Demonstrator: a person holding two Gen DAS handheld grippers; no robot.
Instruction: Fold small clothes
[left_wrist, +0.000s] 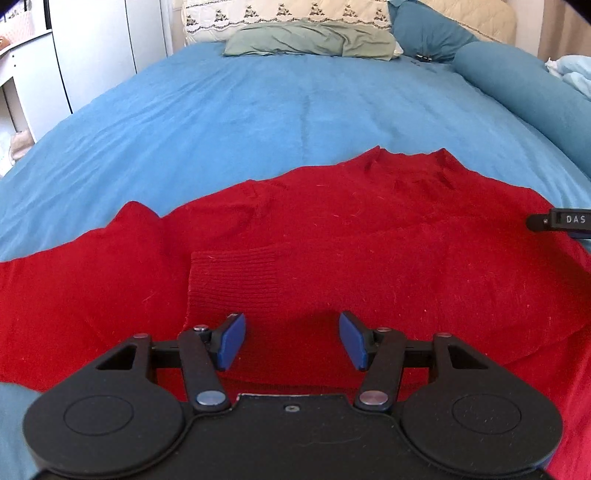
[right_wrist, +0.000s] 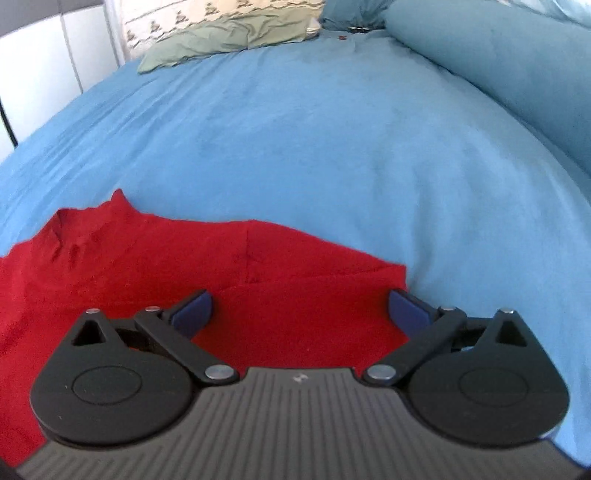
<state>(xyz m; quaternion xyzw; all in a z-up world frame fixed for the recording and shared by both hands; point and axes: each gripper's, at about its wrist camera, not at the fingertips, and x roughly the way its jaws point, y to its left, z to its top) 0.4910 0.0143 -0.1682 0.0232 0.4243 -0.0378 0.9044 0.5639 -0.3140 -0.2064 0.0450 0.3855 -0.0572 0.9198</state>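
A red knit sweater (left_wrist: 332, 229) lies spread on the blue bedspread (left_wrist: 277, 110), collar toward the pillows. One sleeve is folded across the body, its ribbed cuff (left_wrist: 232, 280) just ahead of my left gripper (left_wrist: 291, 339), which is open and empty above the sweater's lower part. The sweater also shows in the right wrist view (right_wrist: 184, 266). My right gripper (right_wrist: 299, 314) is open and empty over the sweater's right shoulder and side edge. A bit of the right gripper (left_wrist: 561, 221) shows at the right edge of the left wrist view.
A green pillow (left_wrist: 310, 42), a patterned cream pillow (left_wrist: 288, 14) and a teal bolster (left_wrist: 524, 92) lie at the head and right side of the bed. White furniture (left_wrist: 92, 48) stands to the left of the bed.
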